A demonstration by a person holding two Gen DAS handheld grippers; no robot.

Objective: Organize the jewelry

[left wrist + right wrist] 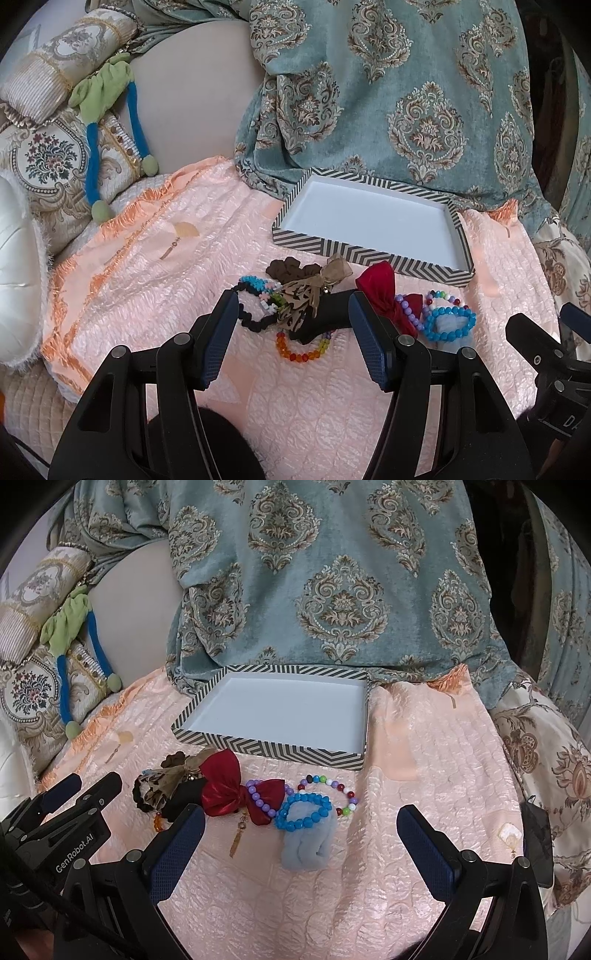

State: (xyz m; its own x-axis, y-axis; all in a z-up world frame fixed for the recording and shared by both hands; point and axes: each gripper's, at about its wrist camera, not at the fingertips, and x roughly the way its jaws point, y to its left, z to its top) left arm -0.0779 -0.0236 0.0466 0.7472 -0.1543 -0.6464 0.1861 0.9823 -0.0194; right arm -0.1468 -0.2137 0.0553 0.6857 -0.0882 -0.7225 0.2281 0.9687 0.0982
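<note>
A pile of jewelry lies on a pink quilted cloth [155,258]. In the left wrist view I see a rainbow bead bracelet [303,349], a black scrunchie [255,321], a gauzy bow [308,291], a red bow [380,291] and a blue bead bracelet [448,325]. My left gripper [291,328] is open just before the pile. In the right wrist view the blue bracelet [303,812] lies on a grey-blue scrunchie [308,845], beside a multicolour bracelet [328,792] and the red bow [229,788]. My right gripper [301,829] is open, jaws wide either side of them. An empty chevron-patterned tray [273,751] sits behind.
A teal patterned drape [332,590] hangs behind the tray. Embroidered cushions [48,158] and a green and blue soft toy [107,92] lie at left. The left gripper's body shows at lower left of the right wrist view [62,823].
</note>
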